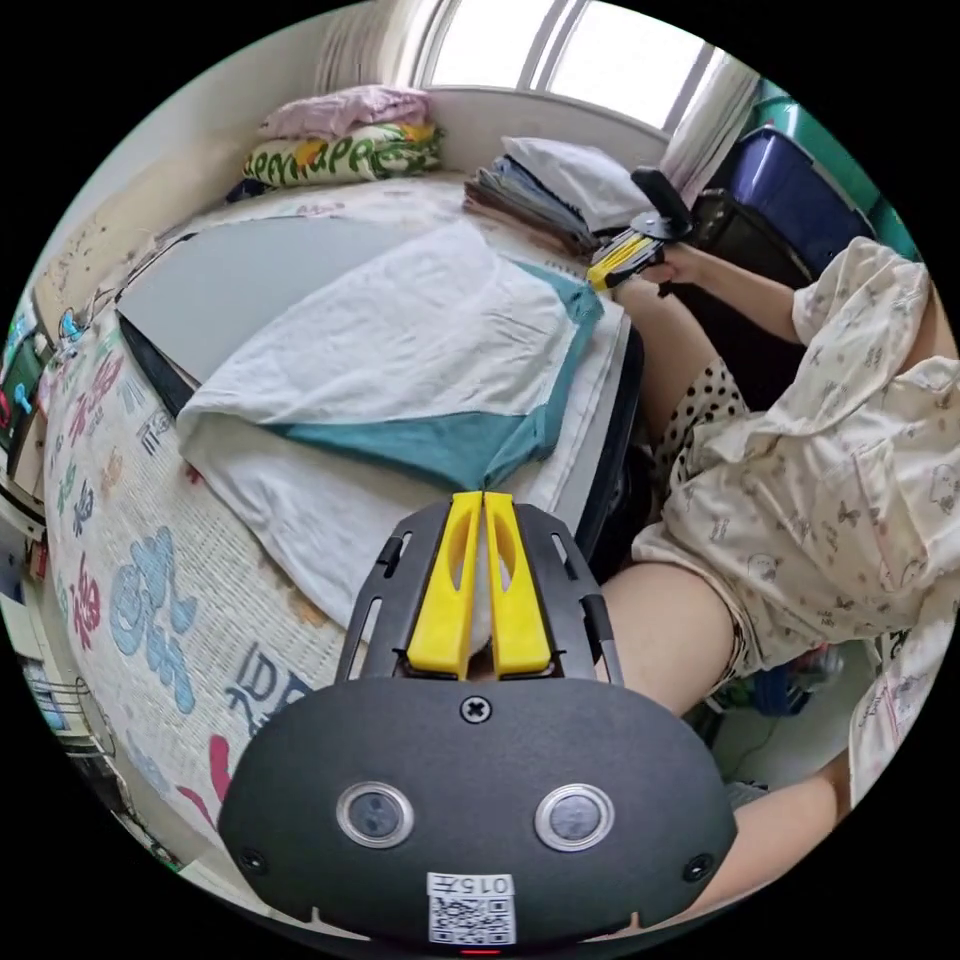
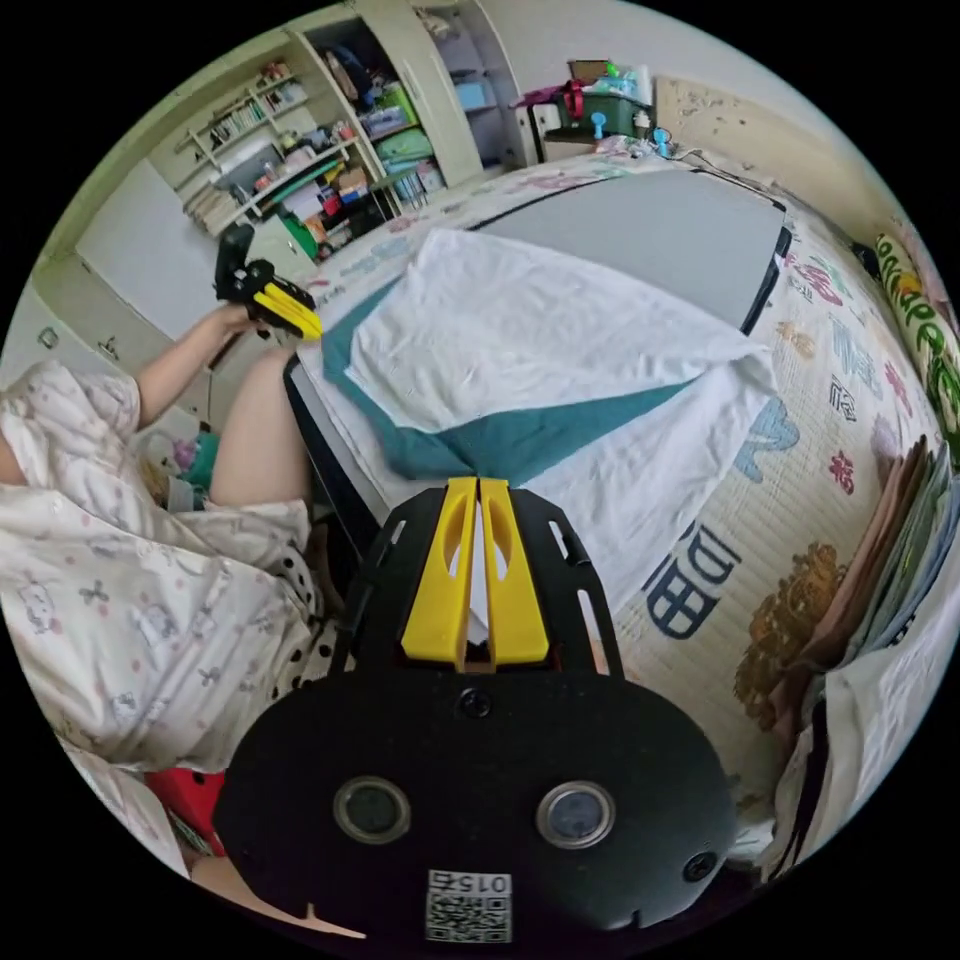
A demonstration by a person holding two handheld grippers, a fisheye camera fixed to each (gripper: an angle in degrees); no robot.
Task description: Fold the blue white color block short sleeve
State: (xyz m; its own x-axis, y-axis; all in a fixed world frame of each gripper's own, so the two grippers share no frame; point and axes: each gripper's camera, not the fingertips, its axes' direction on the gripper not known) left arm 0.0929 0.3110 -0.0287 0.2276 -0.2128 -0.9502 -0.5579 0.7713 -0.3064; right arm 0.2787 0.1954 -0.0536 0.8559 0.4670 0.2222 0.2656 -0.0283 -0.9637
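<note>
Left gripper view, hand-held gripper (image 1: pixel 483 497) clamped on shirt (image 1: pixel 400 350)

You have one shirt (image 1: pixel 400 350) on one grey board (image 1: pixel 240 275), two grippers (image 1: pixel 482 497) (image 2: pixel 478 483), and one clothes stack (image 1: pixel 530 200).

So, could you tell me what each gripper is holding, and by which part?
Both the left gripper and right gripper are shut on the shirt, each pinching white cloth at its near edge.
</note>
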